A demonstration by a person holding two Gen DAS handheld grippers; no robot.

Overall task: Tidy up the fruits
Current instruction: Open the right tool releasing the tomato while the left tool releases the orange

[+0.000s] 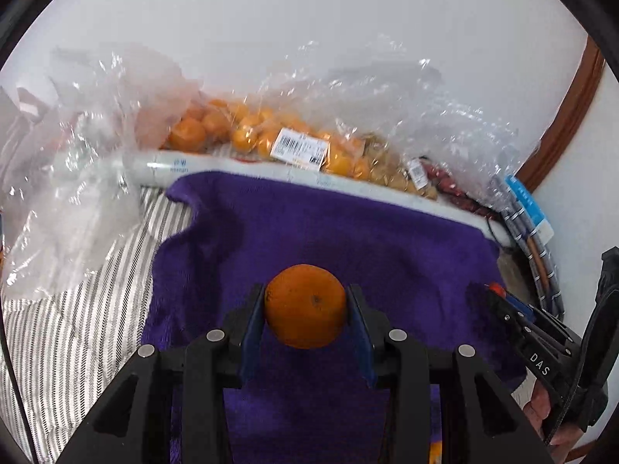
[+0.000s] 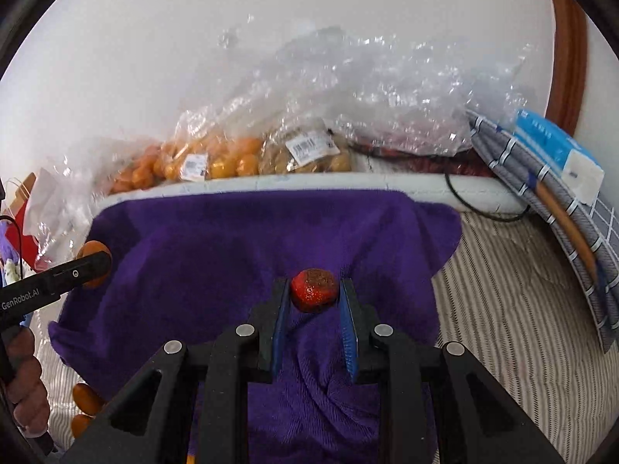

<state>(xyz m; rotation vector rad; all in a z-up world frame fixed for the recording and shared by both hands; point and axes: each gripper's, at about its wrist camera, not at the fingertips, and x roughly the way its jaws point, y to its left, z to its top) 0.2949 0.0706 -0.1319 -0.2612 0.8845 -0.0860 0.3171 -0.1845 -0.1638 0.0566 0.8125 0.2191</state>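
Two tools hang over a purple towel (image 1: 329,232) spread across a bed with a grey-and-white striped cover (image 1: 77,332). The left tool (image 1: 305,309) clenches an orange (image 1: 305,311) between its blue pads, above the towel's middle. The right tool (image 2: 315,294) is clenched on a small red fruit (image 2: 314,290), also above the towel. Behind the towel, along a plain white wall (image 1: 309,19), clear plastic bags (image 1: 271,131) of small orange fruits and brownish ones lie crumpled. Folded grey checked fabric (image 2: 541,201) leans at the right by a brown wooden frame (image 2: 568,38). More orange fruits (image 2: 85,402) lie off the towel's left edge.
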